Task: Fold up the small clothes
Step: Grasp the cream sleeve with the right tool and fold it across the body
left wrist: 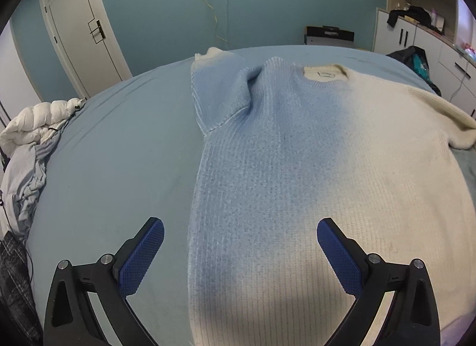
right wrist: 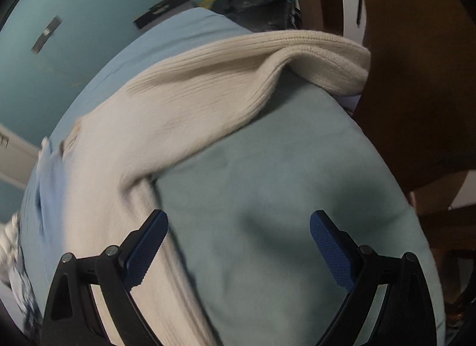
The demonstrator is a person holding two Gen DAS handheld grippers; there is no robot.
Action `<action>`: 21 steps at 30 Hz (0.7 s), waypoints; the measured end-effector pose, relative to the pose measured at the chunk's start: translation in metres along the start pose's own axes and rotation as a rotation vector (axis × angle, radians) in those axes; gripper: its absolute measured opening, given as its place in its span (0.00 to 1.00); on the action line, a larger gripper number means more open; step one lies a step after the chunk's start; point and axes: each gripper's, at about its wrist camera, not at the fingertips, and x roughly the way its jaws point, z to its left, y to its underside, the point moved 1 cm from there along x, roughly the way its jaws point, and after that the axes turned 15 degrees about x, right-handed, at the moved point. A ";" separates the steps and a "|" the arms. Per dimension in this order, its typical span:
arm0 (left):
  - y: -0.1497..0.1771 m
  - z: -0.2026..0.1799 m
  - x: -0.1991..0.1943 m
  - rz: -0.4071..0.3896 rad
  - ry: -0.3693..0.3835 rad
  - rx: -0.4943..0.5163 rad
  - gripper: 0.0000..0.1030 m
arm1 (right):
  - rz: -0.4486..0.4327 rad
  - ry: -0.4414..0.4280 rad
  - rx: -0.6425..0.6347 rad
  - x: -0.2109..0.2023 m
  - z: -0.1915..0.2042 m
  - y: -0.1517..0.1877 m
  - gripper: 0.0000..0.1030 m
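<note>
A knit sweater (left wrist: 297,167), blue on its left half fading to cream on its right, lies flat on the bed (left wrist: 119,152), collar (left wrist: 325,73) at the far end. Its blue left sleeve (left wrist: 217,93) is folded in over the body. Its cream right sleeve (left wrist: 446,119) stretches to the right. My left gripper (left wrist: 240,252) is open and empty above the sweater's lower hem. In the right wrist view, my right gripper (right wrist: 239,241) is open and empty above the bare sheet (right wrist: 267,197), beside the sweater's side edge (right wrist: 142,197) and below the cream sleeve (right wrist: 253,66).
A white puffy jacket and grey clothes (left wrist: 32,143) are heaped at the bed's left edge. A door (left wrist: 80,27), white cabinets (left wrist: 416,33) and a dark bag (left wrist: 416,60) stand beyond the bed. A brown wooden piece (right wrist: 416,78) stands by the bed's right side.
</note>
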 end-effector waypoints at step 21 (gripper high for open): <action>0.003 0.015 0.032 0.054 -0.024 -0.035 1.00 | -0.305 0.225 0.095 0.030 0.058 -0.109 0.06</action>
